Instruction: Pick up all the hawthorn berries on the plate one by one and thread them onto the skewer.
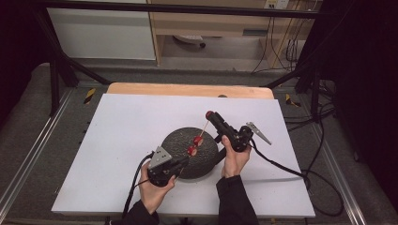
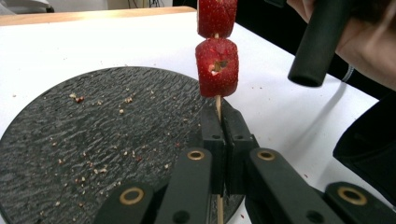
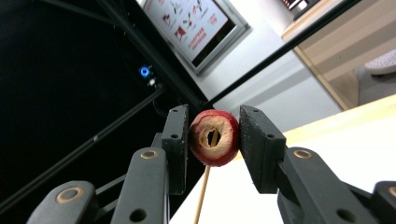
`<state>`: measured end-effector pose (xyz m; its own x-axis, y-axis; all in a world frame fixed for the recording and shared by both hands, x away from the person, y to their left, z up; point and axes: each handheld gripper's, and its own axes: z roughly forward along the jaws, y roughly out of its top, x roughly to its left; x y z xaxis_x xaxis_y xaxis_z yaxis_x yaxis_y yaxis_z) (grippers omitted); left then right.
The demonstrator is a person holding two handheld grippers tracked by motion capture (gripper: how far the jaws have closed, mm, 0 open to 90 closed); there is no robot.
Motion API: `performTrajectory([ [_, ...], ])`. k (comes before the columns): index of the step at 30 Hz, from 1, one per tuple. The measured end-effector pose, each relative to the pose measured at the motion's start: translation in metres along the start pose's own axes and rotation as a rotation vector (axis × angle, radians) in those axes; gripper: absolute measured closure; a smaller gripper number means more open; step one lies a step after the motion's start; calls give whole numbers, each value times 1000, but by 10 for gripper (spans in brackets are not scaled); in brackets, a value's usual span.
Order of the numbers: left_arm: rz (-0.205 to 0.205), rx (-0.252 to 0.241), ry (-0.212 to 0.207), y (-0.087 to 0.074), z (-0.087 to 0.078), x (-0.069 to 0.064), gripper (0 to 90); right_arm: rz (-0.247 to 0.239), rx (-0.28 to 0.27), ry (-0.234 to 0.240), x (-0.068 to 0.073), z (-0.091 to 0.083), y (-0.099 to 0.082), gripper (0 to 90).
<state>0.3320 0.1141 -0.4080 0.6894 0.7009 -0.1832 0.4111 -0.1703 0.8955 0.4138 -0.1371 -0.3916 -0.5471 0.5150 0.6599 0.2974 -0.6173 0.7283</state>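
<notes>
A thin wooden skewer (image 1: 202,130) slants up over a round dark slate plate (image 1: 206,161). My left gripper (image 1: 184,161) is shut on its lower end; in the left gripper view the jaws (image 2: 224,116) pinch the skewer (image 2: 218,105) just below two red fruit pieces (image 2: 216,66) threaded on it. These two pieces (image 1: 195,145) sit mid-skewer above the plate. My right gripper (image 1: 210,115) is shut on a third, cored red fruit piece (image 3: 214,136) at the skewer's top end, and the skewer tip shows inside its hole.
The plate (image 2: 70,140) carries scattered crumbs. It lies on a white board (image 1: 122,136) with a wooden table edge (image 1: 187,89) behind. Metal tongs (image 1: 259,132) lie at the right, and cables (image 1: 291,171) trail off that side. A dark frame surrounds the table.
</notes>
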Motion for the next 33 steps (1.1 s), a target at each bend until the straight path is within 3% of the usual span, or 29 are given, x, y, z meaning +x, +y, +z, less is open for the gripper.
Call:
performTrajectory([
  [2,-8,-1,3,-1,0,0,885,0,-22,-2,0,0,1,644],
  [6,-25,-11,8,0,0,-1,885,11,-7,0,0,0,-2,644],
  [17,-29,-4,12,1,6,-5,886,0,-37,-16,2,-2,-8,646],
  [22,-30,-16,25,0,4,-5,886,20,-14,-17,0,0,-5,647],
  [26,-27,-23,33,-2,3,-6,886,23,-54,-27,-1,2,-3,647],
  [33,-65,-24,38,3,8,-9,886,27,-16,-37,-3,3,-18,647],
])
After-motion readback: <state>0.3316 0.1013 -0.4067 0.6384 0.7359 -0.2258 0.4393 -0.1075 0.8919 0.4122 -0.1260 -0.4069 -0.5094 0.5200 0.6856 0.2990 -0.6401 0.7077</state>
